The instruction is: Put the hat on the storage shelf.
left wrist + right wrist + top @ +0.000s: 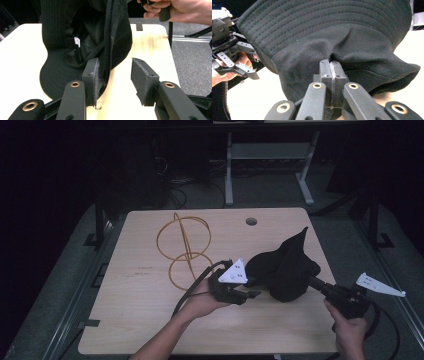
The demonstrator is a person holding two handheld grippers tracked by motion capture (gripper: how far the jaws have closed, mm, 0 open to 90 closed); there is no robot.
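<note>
The pale wooden table [150, 320] carries everything here, and near its right-hand middle sits the black fabric bucket hat [285, 267], bunched up with one part of its brim poking upward. In the left gripper view the black fabric bucket hat [82, 37] shows its inside, with a small white label and a strap hanging down; in the right gripper view its stitched brim [324, 22] arches over the crown. Farther back on the left of the table lies a thin yellow-orange cord [184, 247] looped in several rings, well apart from the hat.

The right hand-held gripper [320, 286] comes in from the lower right, and the right gripper view shows its jaws pressed together on a pinch of the hat's crown cloth, so it has hold of the hat. The left hand-held gripper [252, 292] sits just beside the hat's left edge, its jaws spread, with the brim's edge lying against the inner face of one pad [93, 75] and the other pad clear.

The step in hand looks like getting a second hold on the hat, perhaps to flatten or fold it. The next move likely calls for sliding the left jaws further onto the brim and closing them.

Both forearms enter from the bottom, the left hand [202, 301] cupped under its tool, the right hand [347, 332] gripping its handle low at the table's edge.
</note>
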